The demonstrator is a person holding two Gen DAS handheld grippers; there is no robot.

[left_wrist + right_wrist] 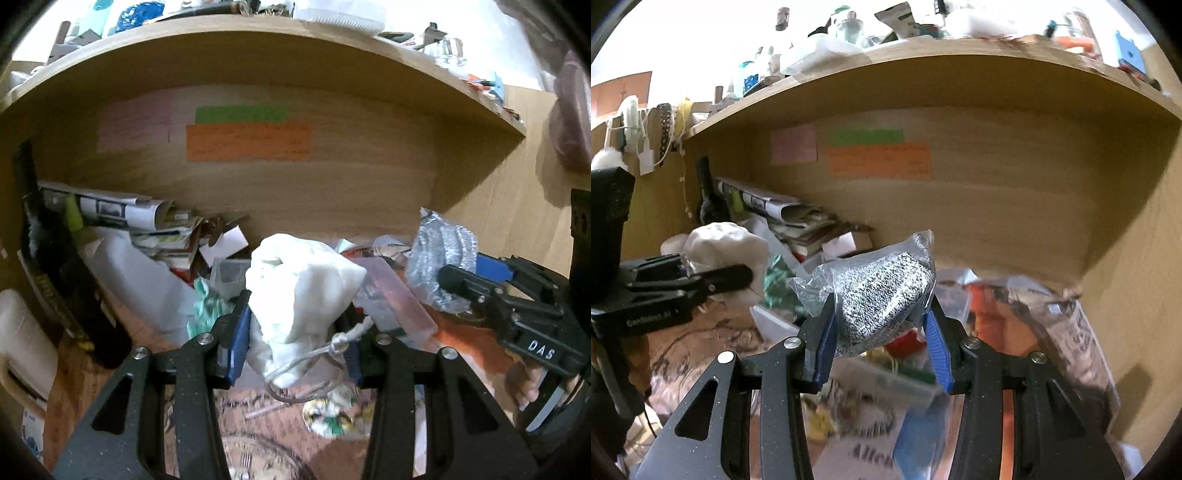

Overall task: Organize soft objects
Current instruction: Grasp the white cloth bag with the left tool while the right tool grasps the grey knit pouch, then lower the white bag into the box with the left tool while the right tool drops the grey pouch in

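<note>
Now we have a soft thing in each hand-held gripper, both raised in front of the wooden shelf alcove. Our left hand-held gripper (295, 332) is closed on a white cloth bag (299, 284): the bag sits squeezed between the two blue pads (238, 338), bulging up and forward past the fingertips, and its drawstring cord (314, 362) loops down below them. Our right hand-held gripper (882, 332) is clamped on a grey knitted item in a clear plastic bag (882, 295), which fills the gap between the fingers and sticks out ahead and above them, tilted up toward the right.

From the left wrist view the right hand-held gripper (458, 280) shows off to the right with the plastic bag at its tip, near the white bag but apart from it. From the right wrist view the left hand-held gripper (738, 275) is off to the left, with the white bag (727, 243) at its end.

Below both, the surface (92, 369) is crowded with papers, packets and a green crumpled piece (207, 302) just left of the left fingers. Beyond, an orange note (247, 142) and a green note (240, 114) are stuck on the alcove's back wall.
</note>
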